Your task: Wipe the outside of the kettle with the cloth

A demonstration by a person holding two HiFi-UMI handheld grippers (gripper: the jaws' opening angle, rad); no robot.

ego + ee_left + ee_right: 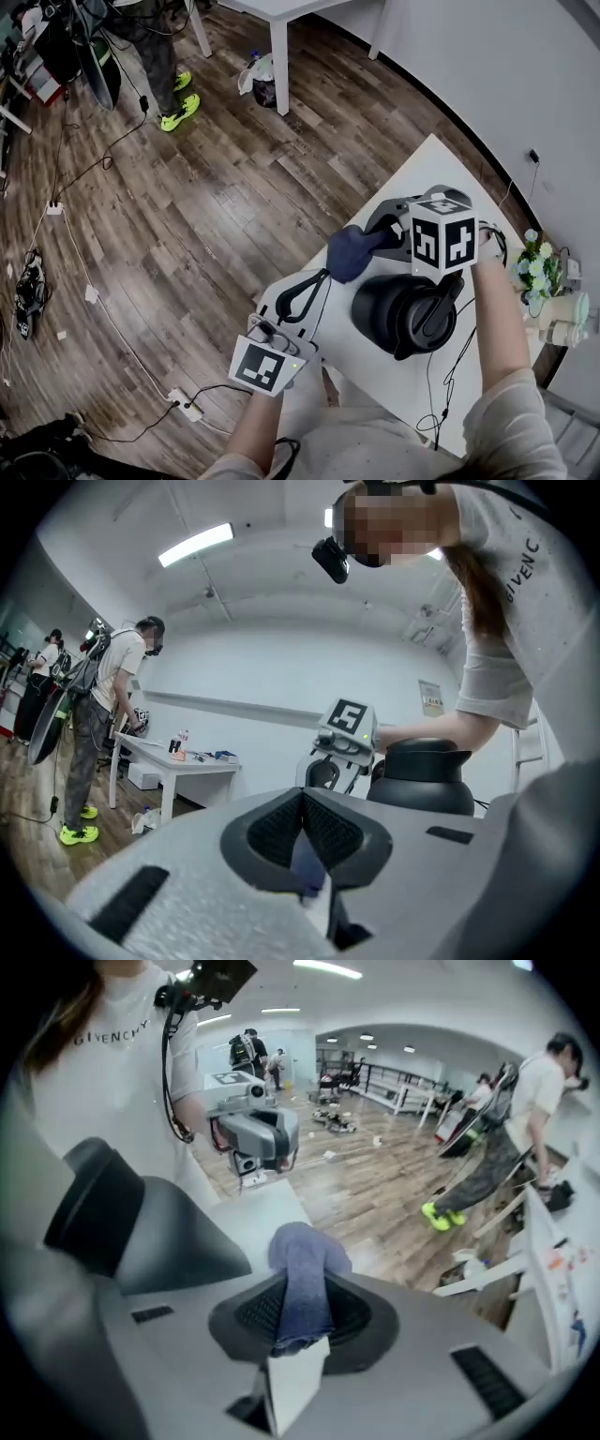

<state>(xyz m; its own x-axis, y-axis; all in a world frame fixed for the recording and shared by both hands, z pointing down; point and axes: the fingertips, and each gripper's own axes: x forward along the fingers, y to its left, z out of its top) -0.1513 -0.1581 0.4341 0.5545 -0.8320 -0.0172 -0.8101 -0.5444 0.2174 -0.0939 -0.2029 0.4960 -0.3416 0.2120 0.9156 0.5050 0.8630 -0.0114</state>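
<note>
A black kettle [398, 314] stands on the white table [427, 169]; the left gripper view shows the kettle [427, 780] at the right. My right gripper [370, 242] is shut on a blue cloth [350, 251], held just left of the kettle's top. In the right gripper view the cloth [302, 1269] bulges out between the pads, with the kettle [159, 1232] close on the left. My left gripper [323, 275] is shut, its tips right by the cloth's lower edge. Contact there cannot be told. Its pads [272, 832] meet with only a thin bluish sliver between them.
A pot of pale flowers [539, 267] stands at the table's right end. A black cable [452, 370] trails over the near table edge. On the wooden floor lie a power strip [187, 408] and cords. A person in bright shoes [178, 112] stands by another white table [279, 42].
</note>
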